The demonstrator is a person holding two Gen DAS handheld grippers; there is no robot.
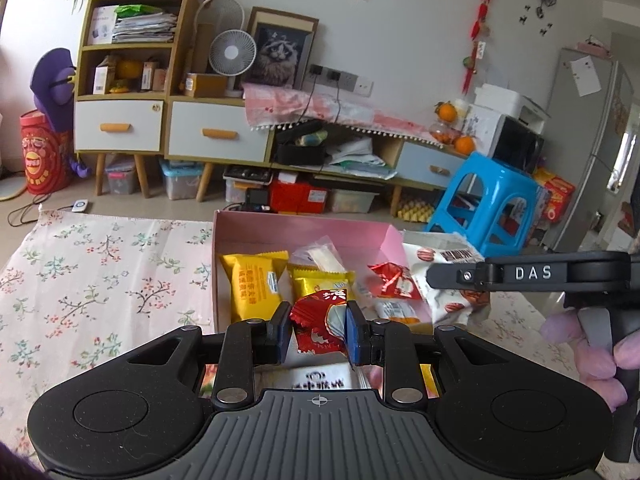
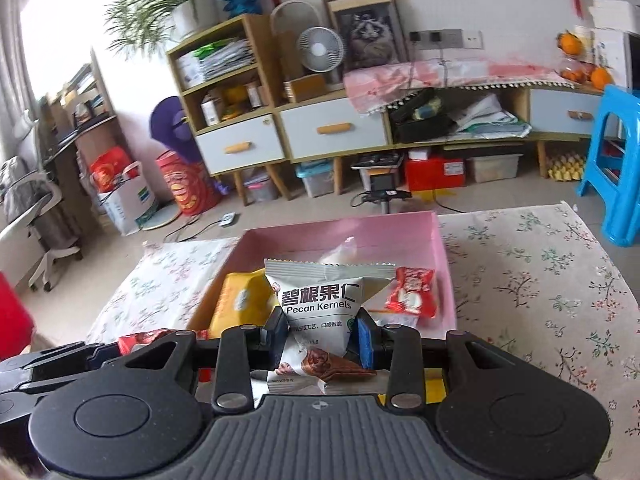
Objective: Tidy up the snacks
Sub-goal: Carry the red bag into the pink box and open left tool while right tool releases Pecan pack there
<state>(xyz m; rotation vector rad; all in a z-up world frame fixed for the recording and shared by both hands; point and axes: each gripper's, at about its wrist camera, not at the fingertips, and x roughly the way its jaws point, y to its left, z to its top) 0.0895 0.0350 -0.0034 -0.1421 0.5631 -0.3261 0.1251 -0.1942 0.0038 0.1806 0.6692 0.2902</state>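
Observation:
A pink box [image 1: 280, 232] sits on a floral cloth and holds several snack packets, among them yellow ones [image 1: 252, 284] and a small red one [image 1: 390, 280]. My left gripper [image 1: 320, 330] is shut on a red snack packet [image 1: 316, 328] above the box's near edge. My right gripper [image 2: 322, 334] is shut on a white pecan kernels packet [image 2: 320, 312] above the near side of the pink box [image 2: 340, 230]. In the left wrist view the right gripper's side [image 1: 532, 274] shows at the right, with the white packet [image 1: 448, 276] in it.
The floral cloth [image 1: 100, 280] covers the table around the box. Beyond the table stand a blue plastic stool [image 1: 488, 200], low cabinets with drawers [image 1: 216, 136] and storage bins on the floor. More packets lie under the left gripper [image 1: 320, 380].

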